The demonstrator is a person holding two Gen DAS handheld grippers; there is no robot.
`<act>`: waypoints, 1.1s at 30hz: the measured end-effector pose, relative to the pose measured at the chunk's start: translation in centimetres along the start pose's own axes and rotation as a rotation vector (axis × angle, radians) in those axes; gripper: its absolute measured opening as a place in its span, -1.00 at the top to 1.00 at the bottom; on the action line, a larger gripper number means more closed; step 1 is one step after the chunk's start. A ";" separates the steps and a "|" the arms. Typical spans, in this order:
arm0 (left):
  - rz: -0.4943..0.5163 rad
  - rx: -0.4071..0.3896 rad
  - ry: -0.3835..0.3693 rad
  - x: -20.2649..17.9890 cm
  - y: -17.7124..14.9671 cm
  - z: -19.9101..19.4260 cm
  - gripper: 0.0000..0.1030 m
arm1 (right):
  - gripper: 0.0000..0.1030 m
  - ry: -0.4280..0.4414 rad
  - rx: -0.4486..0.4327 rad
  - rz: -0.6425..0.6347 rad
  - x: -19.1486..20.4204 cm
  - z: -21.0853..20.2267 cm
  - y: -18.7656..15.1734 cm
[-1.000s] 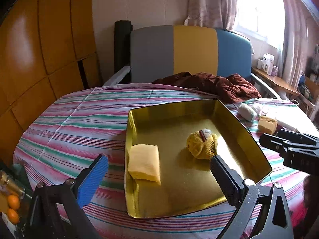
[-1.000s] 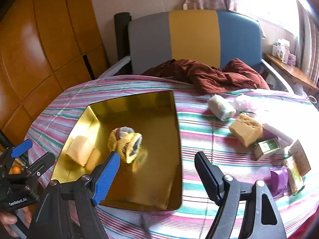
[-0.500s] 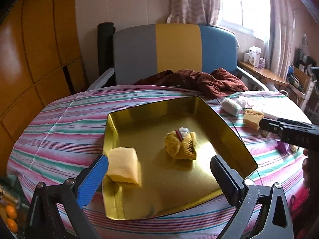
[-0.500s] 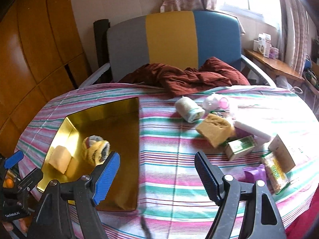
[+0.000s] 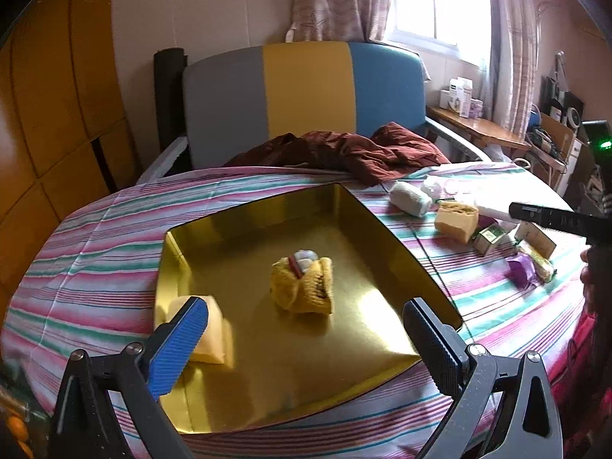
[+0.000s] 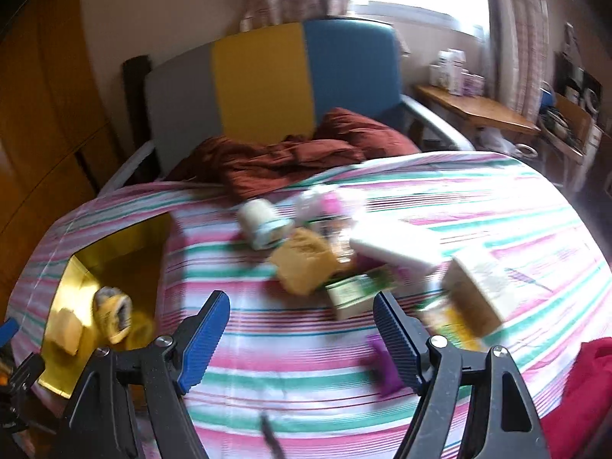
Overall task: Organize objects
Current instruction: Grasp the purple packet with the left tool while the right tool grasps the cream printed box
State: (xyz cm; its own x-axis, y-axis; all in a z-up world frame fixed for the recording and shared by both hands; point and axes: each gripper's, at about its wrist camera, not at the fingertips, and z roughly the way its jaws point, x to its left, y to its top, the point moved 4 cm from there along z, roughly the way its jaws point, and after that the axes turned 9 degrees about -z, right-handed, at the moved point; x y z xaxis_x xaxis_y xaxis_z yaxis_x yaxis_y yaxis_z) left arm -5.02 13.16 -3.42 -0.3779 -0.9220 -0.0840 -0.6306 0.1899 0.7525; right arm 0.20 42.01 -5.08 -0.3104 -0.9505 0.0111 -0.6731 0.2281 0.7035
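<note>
Two things lie in my tray; the pile at two o'clock waits. Both claws, left and right, gape wide and empty.

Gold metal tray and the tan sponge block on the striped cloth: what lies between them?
Only bare striped tablecloth, clearest in the left wrist view; gold metal tray, tan sponge block.

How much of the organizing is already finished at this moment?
Done: a yellow sponge and a yellow knitted bundle lie in the gold tray. In hand: nothing; left gripper and right gripper are open. Left: bandage roll, sponge block and small packets on the tablecloth.
</note>
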 end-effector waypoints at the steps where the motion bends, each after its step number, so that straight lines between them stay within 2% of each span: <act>1: 0.004 0.005 -0.007 -0.3 0.0 0.1 -0.99 | -0.53 -0.011 -0.001 0.034 -1.5 0.0 0.0; 6: 0.069 0.008 -0.045 -3.1 0.2 0.6 -0.99 | -0.55 -0.056 0.000 0.217 -7.5 0.3 -0.8; 10: 0.117 0.022 -0.102 -5.7 0.4 1.3 -0.99 | -0.59 0.008 -0.021 0.408 -11.0 0.4 -2.1; 12: 0.137 0.034 -0.130 -7.0 0.6 1.6 -0.99 | -0.59 0.029 -0.034 0.458 -11.8 0.4 -2.4; 17: 0.207 0.065 -0.217 -11.6 0.5 3.0 -0.98 | -0.59 0.067 -0.086 0.515 -12.7 -0.1 -2.5; 24: 0.278 0.171 -0.341 -18.4 -0.4 6.6 -0.85 | -0.60 0.117 -0.130 0.605 -14.1 -0.5 -2.9; 28: 0.267 0.266 -0.412 -22.0 -1.0 8.9 -0.64 | -0.60 0.125 -0.152 0.632 -14.5 -0.7 -3.0; 33: 0.237 0.361 -0.460 -25.7 -1.6 11.7 -0.54 | -0.60 0.139 -0.166 0.652 -14.8 -0.7 -3.1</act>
State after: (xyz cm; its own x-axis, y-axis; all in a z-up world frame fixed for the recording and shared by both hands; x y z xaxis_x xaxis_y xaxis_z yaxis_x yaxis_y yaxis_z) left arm -2.24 40.52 -10.12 -0.7377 -0.6167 -0.2746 -0.6527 0.5476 0.5236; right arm 7.37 55.23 -6.94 -0.5206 -0.6510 0.5524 -0.2628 0.7378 0.6218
